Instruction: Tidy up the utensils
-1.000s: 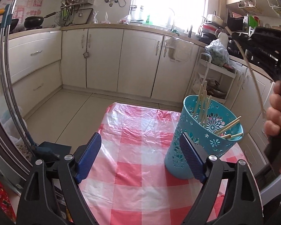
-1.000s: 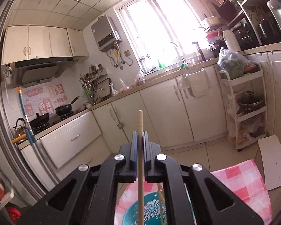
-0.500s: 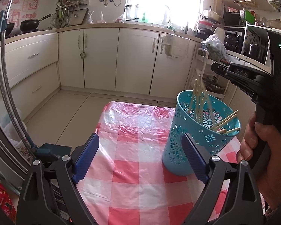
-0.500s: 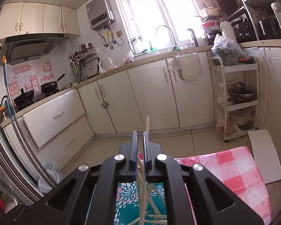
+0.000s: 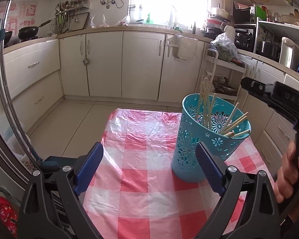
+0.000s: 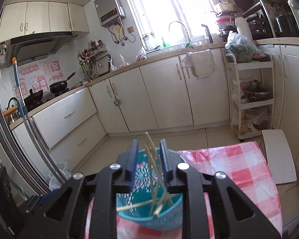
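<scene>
A teal openwork basket (image 5: 183, 145) stands on the red-checked tablecloth (image 5: 139, 179), with several pale wooden chopsticks (image 5: 206, 103) leaning in it. My left gripper (image 5: 149, 147) hovers low over the cloth, just left of the basket, its jaws wide and still opening with nothing between them. In the right wrist view my right gripper (image 6: 149, 142) hangs directly over the basket (image 6: 163, 221). Its jaws are opening; chopsticks (image 6: 152, 159) rise in the gap between the pads and are not pressed. The right tool's black body (image 5: 279, 97) and a hand (image 5: 287, 171) show at right.
A white trolley (image 6: 253, 99) with pots and bags stands against the cabinets behind the table. A white board (image 6: 279, 159) lies past the table's right edge. A mop pole (image 5: 2, 91) runs down the left. Cream cabinets (image 5: 141, 65) line the walls.
My right gripper came down over the basket and its jaws parted, letting go of the chopstick it held; that stick now stands in the basket. The left jaws widened slightly.
</scene>
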Tool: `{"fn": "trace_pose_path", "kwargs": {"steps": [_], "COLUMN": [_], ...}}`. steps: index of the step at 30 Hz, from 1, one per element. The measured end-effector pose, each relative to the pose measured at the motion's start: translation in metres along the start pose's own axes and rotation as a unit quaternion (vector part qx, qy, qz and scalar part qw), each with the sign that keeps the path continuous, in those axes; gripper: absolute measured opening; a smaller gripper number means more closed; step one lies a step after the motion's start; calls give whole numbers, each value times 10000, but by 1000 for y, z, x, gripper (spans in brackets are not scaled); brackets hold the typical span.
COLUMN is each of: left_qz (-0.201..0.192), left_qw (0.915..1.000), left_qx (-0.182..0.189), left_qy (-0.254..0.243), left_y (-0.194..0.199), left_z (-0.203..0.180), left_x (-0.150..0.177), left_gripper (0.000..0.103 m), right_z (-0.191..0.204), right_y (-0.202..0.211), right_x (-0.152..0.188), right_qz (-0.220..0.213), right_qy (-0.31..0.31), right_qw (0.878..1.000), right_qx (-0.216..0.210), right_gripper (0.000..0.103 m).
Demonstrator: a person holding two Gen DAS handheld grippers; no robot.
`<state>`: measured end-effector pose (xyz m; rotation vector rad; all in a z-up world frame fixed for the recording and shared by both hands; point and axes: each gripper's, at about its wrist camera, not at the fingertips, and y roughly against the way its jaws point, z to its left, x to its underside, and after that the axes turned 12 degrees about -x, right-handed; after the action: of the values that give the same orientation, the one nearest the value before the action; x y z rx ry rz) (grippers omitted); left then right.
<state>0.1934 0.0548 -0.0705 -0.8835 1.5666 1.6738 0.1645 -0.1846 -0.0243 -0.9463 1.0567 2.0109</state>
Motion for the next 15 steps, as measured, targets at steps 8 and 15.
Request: {"fn": "trace_pose_path", "kwargs": {"steps": [8, 15], "left_qz": [16, 142], "left_qw": [9991, 9966], "left_qx": [-230, -547], "left_qy": [-359, -595], "left_y": [39, 91], "left_z": [-14, -19], "left_x": [3, 6], "left_gripper": [96, 96], "right_z": [4, 26], "right_y": [53, 89], "right_x": [37, 48], "right_qz": [571, 872], "right_qy": [-169, -41], "right_qw": [9972, 9942], "right_qx": [456, 632], "right_gripper": [78, 95]}}
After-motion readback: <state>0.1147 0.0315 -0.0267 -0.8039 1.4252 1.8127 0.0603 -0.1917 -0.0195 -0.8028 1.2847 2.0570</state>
